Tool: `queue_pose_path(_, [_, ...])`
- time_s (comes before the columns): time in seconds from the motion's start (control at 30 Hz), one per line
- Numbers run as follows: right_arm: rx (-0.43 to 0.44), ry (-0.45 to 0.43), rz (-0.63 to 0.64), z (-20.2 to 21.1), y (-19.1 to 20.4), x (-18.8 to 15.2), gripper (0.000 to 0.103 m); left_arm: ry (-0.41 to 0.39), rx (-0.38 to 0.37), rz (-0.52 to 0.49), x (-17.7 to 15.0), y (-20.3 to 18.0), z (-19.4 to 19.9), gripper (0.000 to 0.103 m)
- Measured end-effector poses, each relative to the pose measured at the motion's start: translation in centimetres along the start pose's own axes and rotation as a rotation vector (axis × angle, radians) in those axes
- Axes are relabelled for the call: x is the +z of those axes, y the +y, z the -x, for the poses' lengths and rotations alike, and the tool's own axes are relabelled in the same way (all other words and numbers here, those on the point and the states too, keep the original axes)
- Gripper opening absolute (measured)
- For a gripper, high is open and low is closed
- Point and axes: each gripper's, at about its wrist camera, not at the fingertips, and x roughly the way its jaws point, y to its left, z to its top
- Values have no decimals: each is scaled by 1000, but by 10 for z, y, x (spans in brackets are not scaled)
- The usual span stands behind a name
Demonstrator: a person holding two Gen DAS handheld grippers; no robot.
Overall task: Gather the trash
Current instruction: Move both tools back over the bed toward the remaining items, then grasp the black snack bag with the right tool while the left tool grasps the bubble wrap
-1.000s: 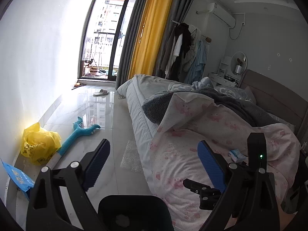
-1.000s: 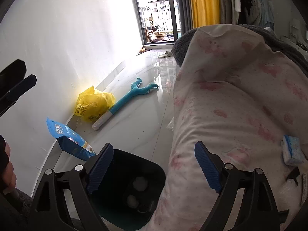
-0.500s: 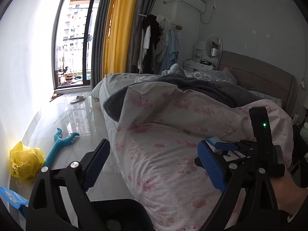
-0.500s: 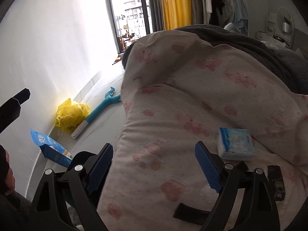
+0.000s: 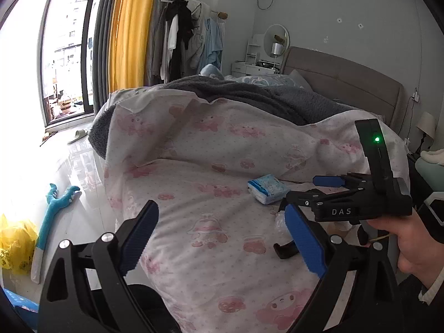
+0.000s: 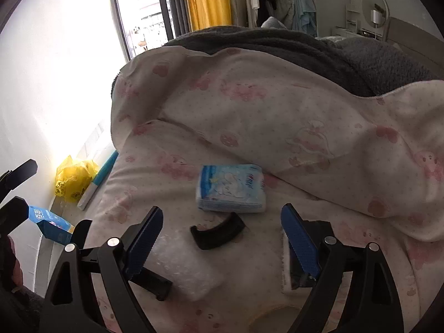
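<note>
Both grippers swung from floor to bed [image 6: 333, 127], one tissue pack [image 6: 230, 188]

A tissue pack [image 6: 230, 188] lies on the quilt [image 6: 319, 127], with a curved clip [image 6: 217, 231] just before it.

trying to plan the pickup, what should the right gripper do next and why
Probably ease the right gripper down onto the bubble wrap just under its open, empty jaws. It lies loose on the pink quilt, nearer than the tissue pack.
</note>
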Motion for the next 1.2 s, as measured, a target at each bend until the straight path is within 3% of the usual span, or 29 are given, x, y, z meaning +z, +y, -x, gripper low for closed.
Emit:
queue_pose_path(0.5, [-45, 79, -48, -11, -55, -24, 88, 76, -98, -52, 0, -49, -42, 94])
queue_pose_path(0.9, [-29, 131, -58, -21, -71, -35, 88, 184, -153, -145, -15, -84, -78, 94])
queue_pose_path(1.2, [-18, 130, -43, -15, -77, -38, 57, 253, -140, -185, -28, -96, -101, 92])
